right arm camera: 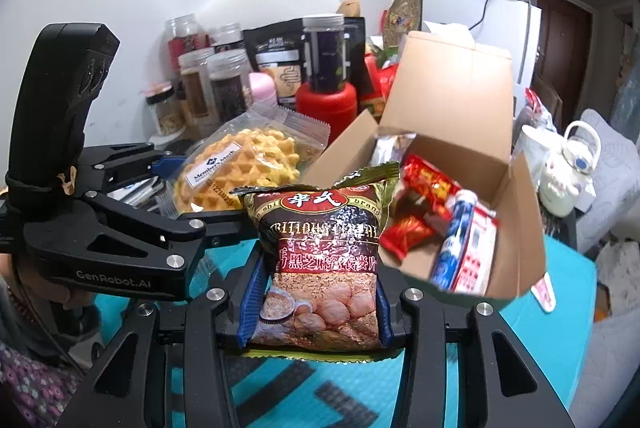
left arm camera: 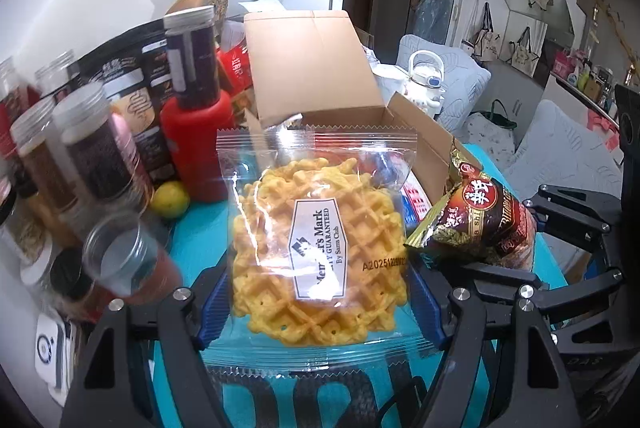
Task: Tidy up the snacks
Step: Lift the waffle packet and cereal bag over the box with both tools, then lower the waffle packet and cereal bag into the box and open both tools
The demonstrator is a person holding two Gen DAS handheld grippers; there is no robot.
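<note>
Both grippers carry snacks toward the open brown cardboard box (right arm camera: 452,116): the left gripper (left arm camera: 320,292) is clamped on a clear packet of yellow waffle biscuits (left arm camera: 320,228), the right gripper (right arm camera: 316,304) on a dark foil cereal packet (right arm camera: 320,252). Next, I judge, each must move over the box and release among the red wrappers (right arm camera: 424,188).

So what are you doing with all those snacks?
A person is sorting snacks with a gripper in each hand. The left gripper holds a clear waffle packet between its jaws. The right gripper holds a brown cereal packet. Both packets are up in the air near an open cardboard box that already has some red and blue snack packets in it.
</note>
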